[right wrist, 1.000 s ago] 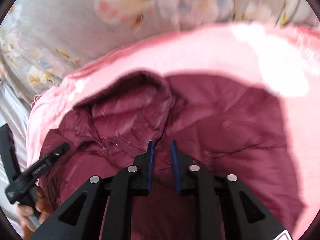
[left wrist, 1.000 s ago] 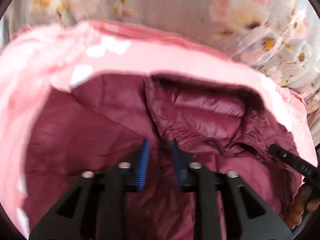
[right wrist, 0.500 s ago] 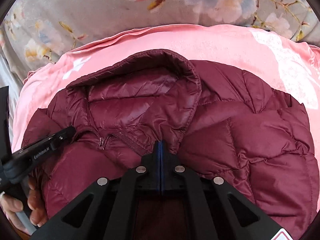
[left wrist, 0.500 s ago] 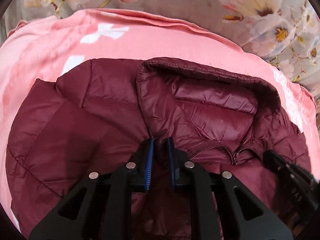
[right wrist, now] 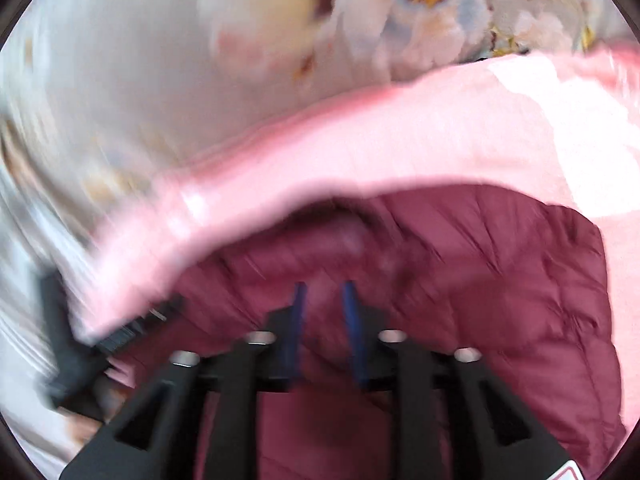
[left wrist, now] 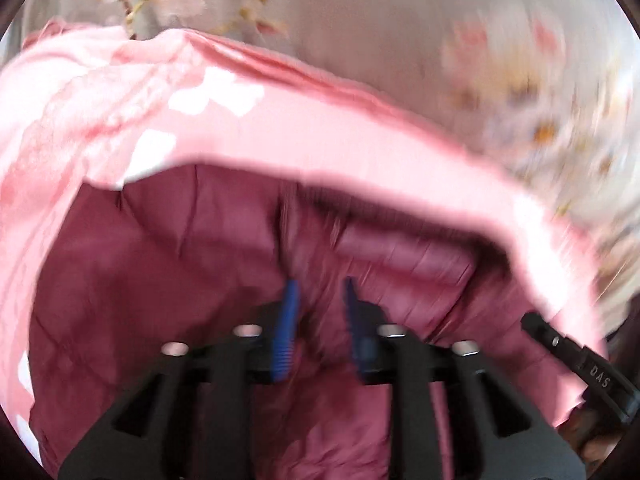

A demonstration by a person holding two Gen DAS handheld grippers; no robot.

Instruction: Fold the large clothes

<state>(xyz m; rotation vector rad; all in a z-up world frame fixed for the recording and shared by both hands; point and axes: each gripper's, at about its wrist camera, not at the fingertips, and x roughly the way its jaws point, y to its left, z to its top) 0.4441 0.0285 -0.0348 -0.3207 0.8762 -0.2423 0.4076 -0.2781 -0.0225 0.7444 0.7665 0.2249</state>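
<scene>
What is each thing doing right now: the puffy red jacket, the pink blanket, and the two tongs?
Maroon puffer jacket: lying spread on the blanket, collar end away from the cameras, not folded yet.
Pink blanket: spread out under the jacket.
Left tongs: open, over the jacket near the collar, gripping nothing.
Right tongs: open, over the jacket, gripping nothing.
Flowered sheet: lying beyond the blanket, blurred.

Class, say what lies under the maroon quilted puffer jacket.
The maroon quilted puffer jacket lies on a pink blanket, which shows beyond the jacket's collar. Past it is floral bedding. Whatever is directly beneath the jacket is covered.
</scene>
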